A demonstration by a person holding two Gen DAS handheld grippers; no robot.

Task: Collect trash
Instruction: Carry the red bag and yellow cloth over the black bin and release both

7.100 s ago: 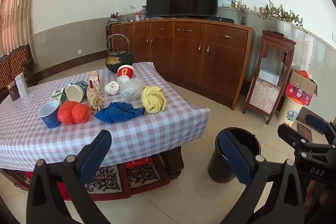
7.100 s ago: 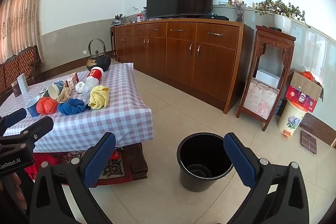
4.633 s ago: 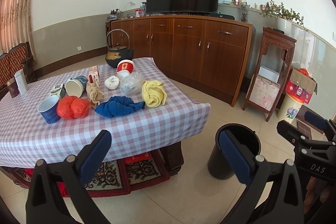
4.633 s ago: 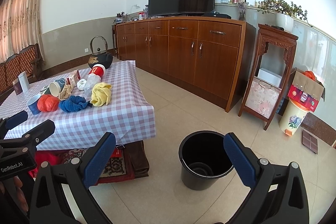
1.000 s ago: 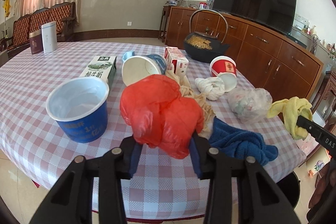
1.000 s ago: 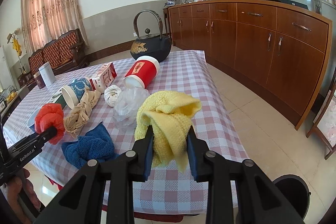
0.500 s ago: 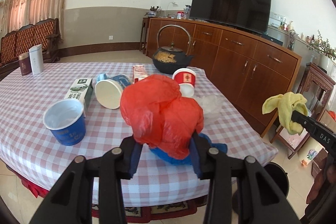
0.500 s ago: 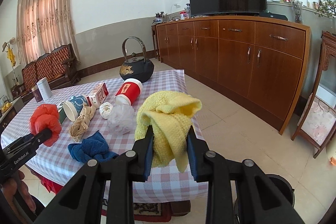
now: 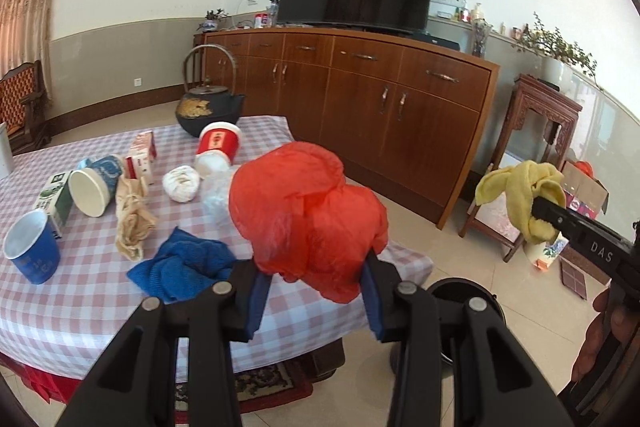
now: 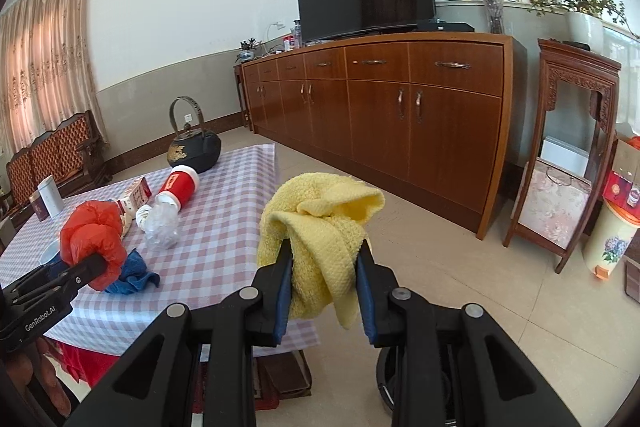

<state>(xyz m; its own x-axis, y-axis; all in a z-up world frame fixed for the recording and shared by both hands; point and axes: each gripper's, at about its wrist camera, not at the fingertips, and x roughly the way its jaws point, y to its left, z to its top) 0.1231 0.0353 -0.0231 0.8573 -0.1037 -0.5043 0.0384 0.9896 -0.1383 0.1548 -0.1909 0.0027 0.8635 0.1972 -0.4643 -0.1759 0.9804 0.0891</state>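
**Both tools loaded, clear of the bench**

Now my left tool (image 9: 312, 283) is clamped on the crumpled red plastic bag (image 9: 308, 215), held in the air above the near edge of the checked bench (image 9: 80, 303). My right tool (image 10: 322, 287) grips the yellow cloth (image 10: 320, 239), off the bench's corner. The black bin (image 9: 476, 297) stands on the floor below, between them. A blue cloth (image 9: 184, 263), paper cups, a clear bag and a teapot (image 9: 208, 107) lie on the bench.
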